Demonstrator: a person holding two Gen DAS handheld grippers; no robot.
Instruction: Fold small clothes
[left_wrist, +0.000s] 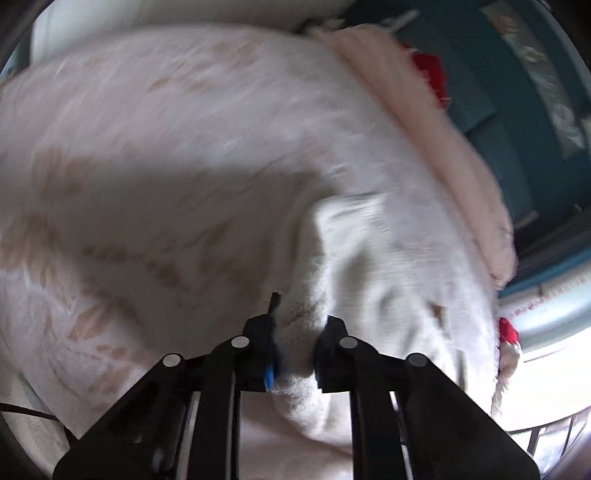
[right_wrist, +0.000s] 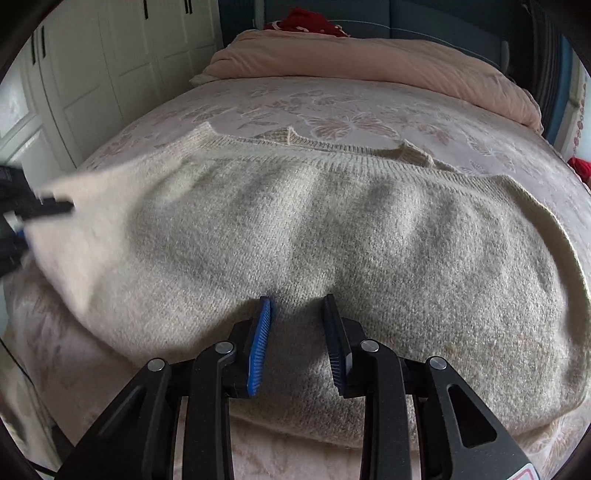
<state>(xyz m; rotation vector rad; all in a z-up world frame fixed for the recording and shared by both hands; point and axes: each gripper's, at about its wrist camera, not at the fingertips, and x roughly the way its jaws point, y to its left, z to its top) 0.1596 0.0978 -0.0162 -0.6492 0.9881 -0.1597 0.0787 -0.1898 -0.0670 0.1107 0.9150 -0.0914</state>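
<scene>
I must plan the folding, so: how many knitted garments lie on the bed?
1: a cream knitted sweater spread across the bed. The left gripper pinches its left end. Others may be hidden outside the views.

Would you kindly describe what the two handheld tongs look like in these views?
Both tongs are black linkage frames with round silver pivot pins. The right tongs carry ribbed pads, one bright blue, one dark navy. The left tongs are blurred; a blue pad edge shows on one finger.
</scene>
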